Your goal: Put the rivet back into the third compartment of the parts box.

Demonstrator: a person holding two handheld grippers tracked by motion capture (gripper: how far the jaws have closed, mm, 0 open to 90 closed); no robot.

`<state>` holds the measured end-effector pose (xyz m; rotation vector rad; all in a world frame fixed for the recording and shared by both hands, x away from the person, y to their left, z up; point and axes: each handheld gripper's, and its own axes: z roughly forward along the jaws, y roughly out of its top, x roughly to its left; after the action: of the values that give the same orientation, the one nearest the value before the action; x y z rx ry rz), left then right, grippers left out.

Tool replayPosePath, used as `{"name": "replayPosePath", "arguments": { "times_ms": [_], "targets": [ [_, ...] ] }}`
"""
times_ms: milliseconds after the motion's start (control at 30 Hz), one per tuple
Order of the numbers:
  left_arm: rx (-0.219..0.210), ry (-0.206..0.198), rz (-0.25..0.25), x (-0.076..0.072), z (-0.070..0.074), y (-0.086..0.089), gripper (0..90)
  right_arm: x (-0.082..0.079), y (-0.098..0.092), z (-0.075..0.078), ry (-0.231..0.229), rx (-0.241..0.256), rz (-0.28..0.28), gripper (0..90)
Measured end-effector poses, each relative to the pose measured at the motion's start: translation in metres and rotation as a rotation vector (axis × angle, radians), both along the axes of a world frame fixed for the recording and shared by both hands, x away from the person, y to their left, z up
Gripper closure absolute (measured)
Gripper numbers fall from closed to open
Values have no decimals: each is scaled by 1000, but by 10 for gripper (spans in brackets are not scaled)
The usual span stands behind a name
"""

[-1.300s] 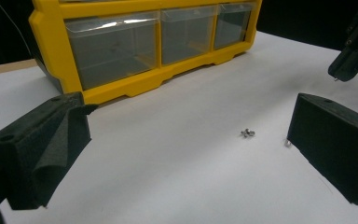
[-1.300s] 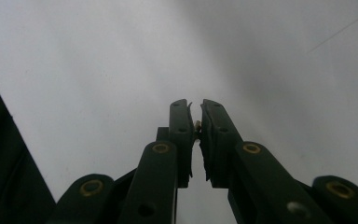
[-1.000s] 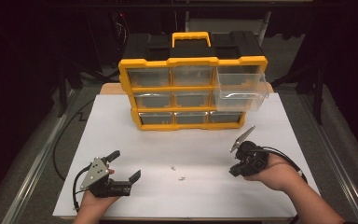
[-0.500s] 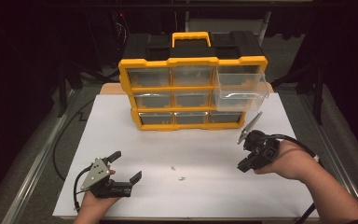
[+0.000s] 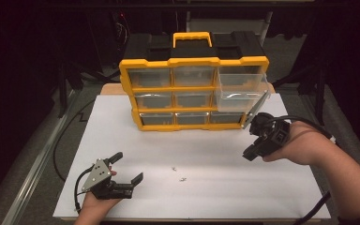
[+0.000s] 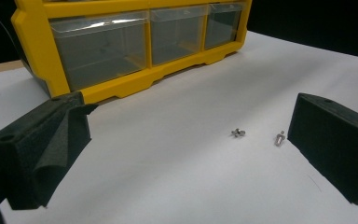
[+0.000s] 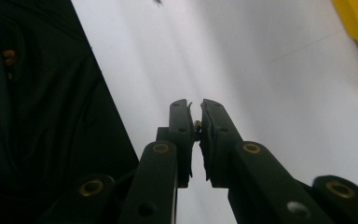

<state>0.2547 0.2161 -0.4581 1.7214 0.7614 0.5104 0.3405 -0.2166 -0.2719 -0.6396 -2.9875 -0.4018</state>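
A yellow organizer [image 5: 193, 65] with clear drawers stands at the back of the white sheet, and its top right drawer [image 5: 240, 86] is pulled out. Two small screws [image 5: 178, 174] lie loose mid-sheet. In the left gripper view the same screws [image 6: 237, 133] lie ahead between the wide-apart jaws. My left gripper [image 5: 122, 176] rests open at the near left, holding nothing. My right gripper [image 5: 249, 153] hovers just in front of and below the open drawer. In the right gripper view its jaws [image 7: 195, 105] pinch a tiny brass-coloured screw [image 7: 197, 125].
The organizer's bottom row of drawers [image 6: 135, 42] is shut. A black cable [image 5: 63, 140] runs off the sheet's left edge. Dark floor surrounds the table [image 5: 112, 89].
My right gripper has moved away from me and to the right, up toward the pulled-out drawer, jaws still pinched. My left gripper and the loose screws have not moved.
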Motion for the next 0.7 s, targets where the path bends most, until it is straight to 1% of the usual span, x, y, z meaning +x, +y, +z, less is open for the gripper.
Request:
{"name": "replayPosePath", "arguments": {
  "times_ms": [267, 300, 433, 467, 500, 633, 700],
  "targets": [
    [-2, -1, -6, 0, 0, 1, 3, 6, 0, 29, -12, -3, 6, 843],
    [-1, 0, -5, 0, 0, 1, 3, 6, 0, 32, -11, 0, 0, 843],
    [-1, -3, -10, -1, 0, 1, 3, 9, -1, 43, -16, 3, 2, 843],
    [-1, -3, -10, -1, 0, 1, 3, 9, -1, 43, -16, 3, 2, 843],
    [-2, -4, -10, -1, 1, 1, 3, 11, 0, 48, -18, -3, 2, 843],
    [-2, -3, -13, -1, 0, 0, 3, 13, 1, 57, -19, -10, -2, 843],
    [-2, -3, -14, -1, 1, 0, 3, 15, 1, 63, -24, -4, -5, 843]
  ]
}}
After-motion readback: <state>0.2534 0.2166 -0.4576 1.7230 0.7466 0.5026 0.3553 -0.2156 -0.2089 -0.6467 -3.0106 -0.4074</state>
